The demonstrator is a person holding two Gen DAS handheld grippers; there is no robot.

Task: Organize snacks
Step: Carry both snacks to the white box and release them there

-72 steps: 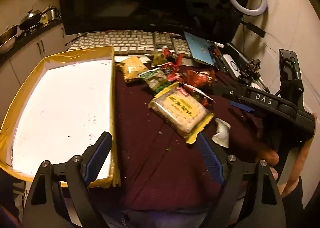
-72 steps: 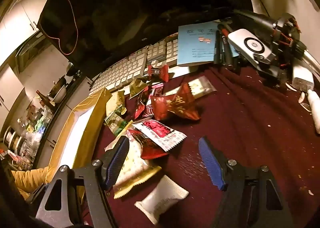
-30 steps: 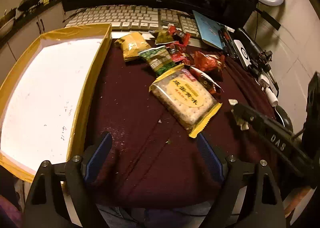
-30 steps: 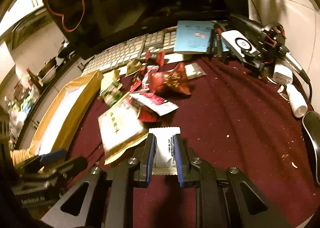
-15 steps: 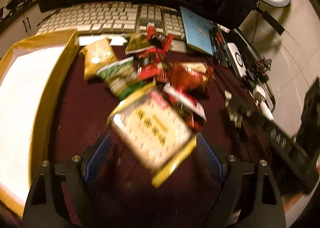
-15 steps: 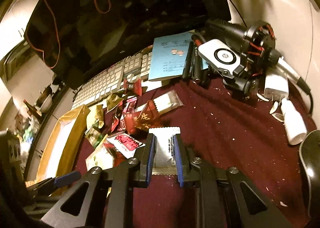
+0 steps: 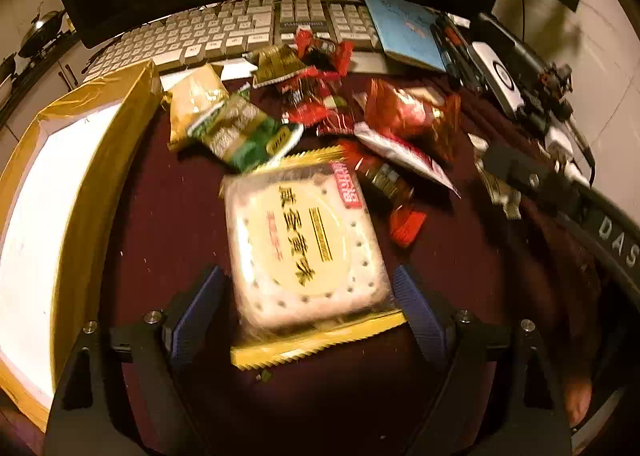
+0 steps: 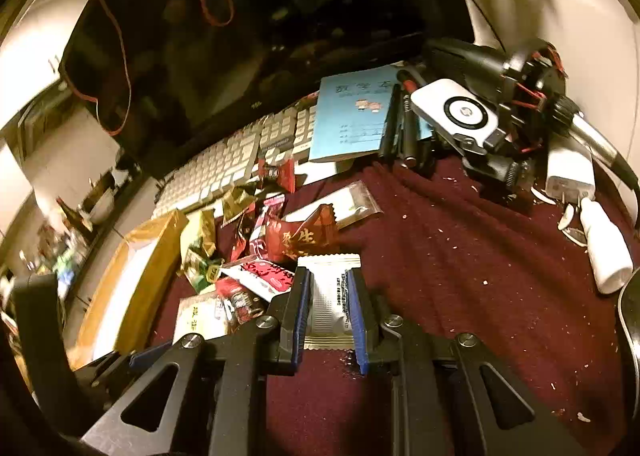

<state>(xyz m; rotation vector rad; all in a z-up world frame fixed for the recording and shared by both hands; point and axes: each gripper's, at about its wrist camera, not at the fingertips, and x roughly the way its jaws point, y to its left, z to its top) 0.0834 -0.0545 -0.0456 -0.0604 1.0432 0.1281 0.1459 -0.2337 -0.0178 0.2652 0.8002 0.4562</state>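
Note:
A pile of snack packets lies on the dark red cloth (image 7: 168, 224). My left gripper (image 7: 308, 296) is open, its blue pads on either side of a large yellow cracker pack (image 7: 304, 248), low over it. Beyond it lie a green packet (image 7: 244, 132), a gold packet (image 7: 192, 100) and red packets (image 7: 408, 112). My right gripper (image 8: 329, 308) is shut on a small white sachet (image 8: 330, 296), held above the cloth; the red packets (image 8: 300, 240) lie just beyond it. The right gripper's black body also shows at the right of the left wrist view (image 7: 568, 196).
A yellow-rimmed white tray (image 7: 80, 160) lies at the left; it also shows in the right wrist view (image 8: 148, 268). A keyboard (image 7: 240, 28), monitor (image 8: 240, 36), blue booklet (image 8: 352, 116), pens, camera gear (image 8: 500, 124) and a white bottle (image 8: 604, 248) line the back and right.
My right gripper closed on the white sachet and lifted it. My left gripper moved forward and down until the cracker pack sits between its open pads.

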